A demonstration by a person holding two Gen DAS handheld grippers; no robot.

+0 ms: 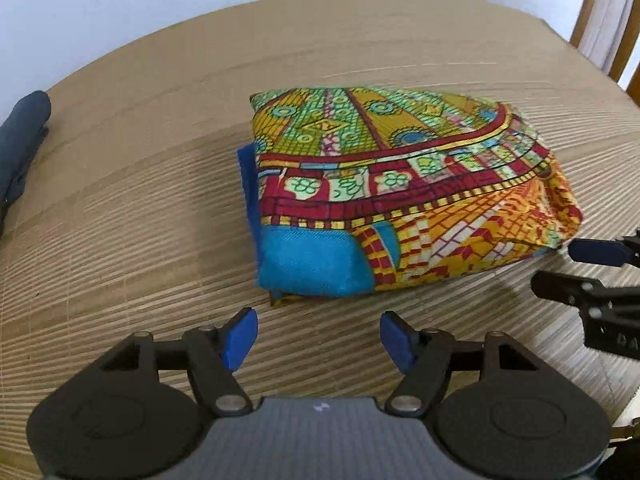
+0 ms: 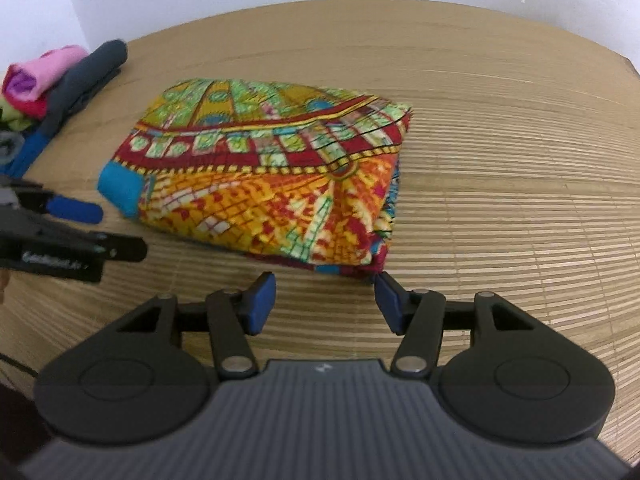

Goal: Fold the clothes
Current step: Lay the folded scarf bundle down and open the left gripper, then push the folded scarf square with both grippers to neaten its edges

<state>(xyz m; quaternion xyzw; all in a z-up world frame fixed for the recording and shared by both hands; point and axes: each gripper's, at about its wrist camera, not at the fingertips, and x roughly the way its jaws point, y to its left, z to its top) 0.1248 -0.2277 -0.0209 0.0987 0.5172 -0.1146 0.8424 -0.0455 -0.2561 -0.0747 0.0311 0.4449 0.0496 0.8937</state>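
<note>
A brightly patterned cloth (image 1: 400, 192), in yellow, red, green and blue, lies folded into a thick bundle on the woven mat (image 1: 140, 200). My left gripper (image 1: 318, 338) stands open just in front of the bundle's near left corner, nothing between its blue pads. In the right wrist view the same folded cloth (image 2: 272, 176) lies ahead, and my right gripper (image 2: 326, 302) is open at its near right corner; the right pad almost touches the cloth edge. Each gripper shows in the other's view: the right gripper (image 1: 588, 268) at the right edge, the left gripper (image 2: 100, 230) at the left edge.
A dark rolled garment (image 1: 20, 136) lies at the mat's left edge, also visible as the dark garment (image 2: 88, 76) beside a pink folded piece (image 2: 44, 76). A wooden chair frame (image 1: 600, 16) stands at the far right. Bare mat (image 2: 500, 160) stretches right of the bundle.
</note>
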